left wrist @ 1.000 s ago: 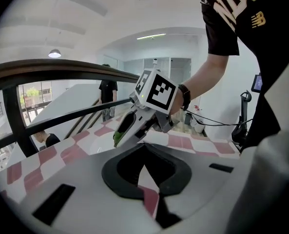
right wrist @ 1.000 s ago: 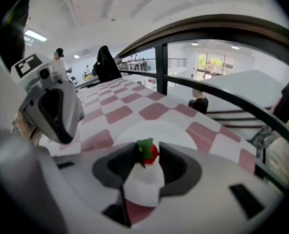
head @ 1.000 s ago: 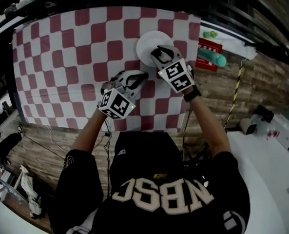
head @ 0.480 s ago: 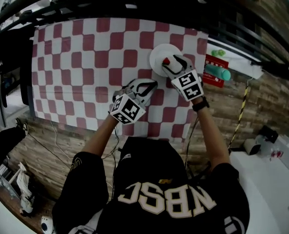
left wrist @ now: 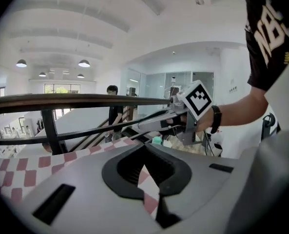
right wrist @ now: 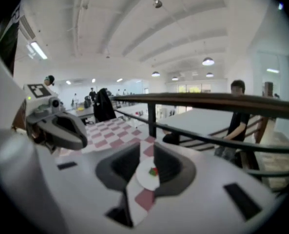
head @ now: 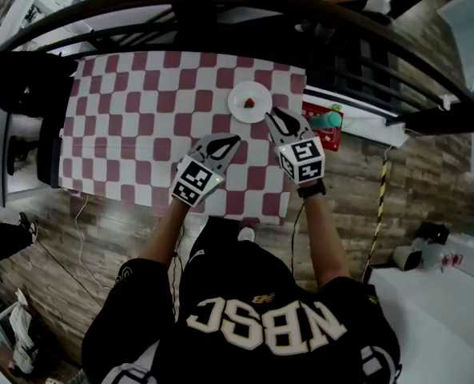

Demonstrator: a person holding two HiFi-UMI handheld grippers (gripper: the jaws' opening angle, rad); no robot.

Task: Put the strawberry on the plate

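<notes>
A small red strawberry (head: 250, 102) lies on the white plate (head: 241, 109) at the far right of the red-and-white checked table. In the right gripper view the strawberry (right wrist: 154, 171) and plate (right wrist: 145, 178) show through the gap between the jaws. My right gripper (head: 271, 112) hovers just short of the plate's near right rim. Its jaws are closing, and nothing is between them. My left gripper (head: 235, 139) hangs over the cloth left of the right one, tips together and empty. In its own view the left gripper (left wrist: 144, 150) sees only cloth.
The checked cloth (head: 141, 126) covers the table, with its near edge close to the person's arms. A teal object (head: 329, 119) lies on a red item (head: 320, 131) right of the table. A black railing (head: 221, 2) arcs beyond the table. People stand far off.
The right gripper has drawn back from over the plate toward the person, leaving the strawberry on the plate. The head camera has pulled back, so the table looks smaller.
</notes>
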